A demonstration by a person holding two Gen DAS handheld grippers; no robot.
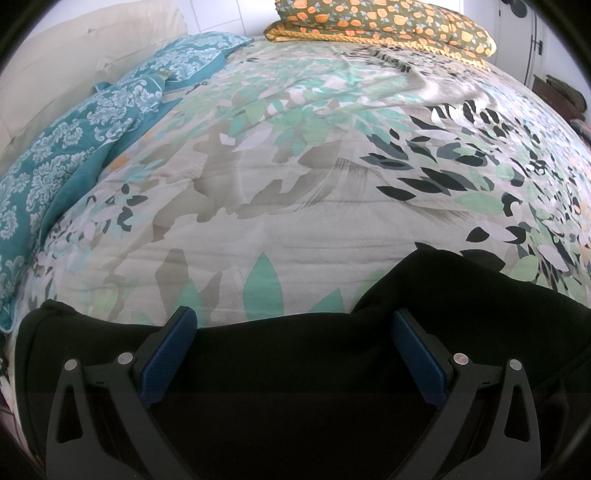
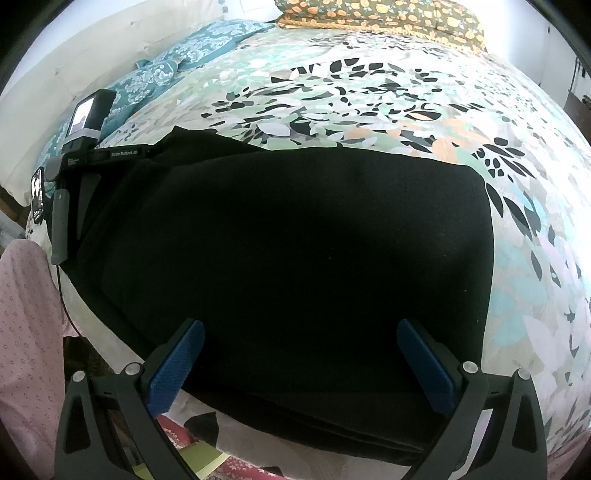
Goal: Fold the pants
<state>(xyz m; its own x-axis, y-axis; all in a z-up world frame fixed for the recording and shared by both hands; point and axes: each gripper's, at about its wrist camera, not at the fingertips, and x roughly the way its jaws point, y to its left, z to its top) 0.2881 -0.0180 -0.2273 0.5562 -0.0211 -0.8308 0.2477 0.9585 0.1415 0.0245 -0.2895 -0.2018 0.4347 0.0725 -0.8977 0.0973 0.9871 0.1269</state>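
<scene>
The black pants (image 2: 295, 251) lie folded in a wide flat rectangle on the leaf-print bed cover (image 2: 406, 92), near the bed's front edge. My right gripper (image 2: 300, 328) is open and empty, its blue pads (image 2: 177, 365) spread above the near edge of the pants. My left gripper (image 1: 294, 317) is open and empty, hovering over the left end of the pants (image 1: 295, 362); its body also shows in the right wrist view (image 2: 74, 155) at the pants' left end.
A teal patterned blanket (image 1: 74, 147) lies along the bed's left side by a cream headboard (image 1: 55, 55). An orange-flowered pillow (image 1: 388, 26) sits at the far end. A pink sleeve (image 2: 26, 314) and a red patterned floor mat (image 2: 236, 461) show at the front.
</scene>
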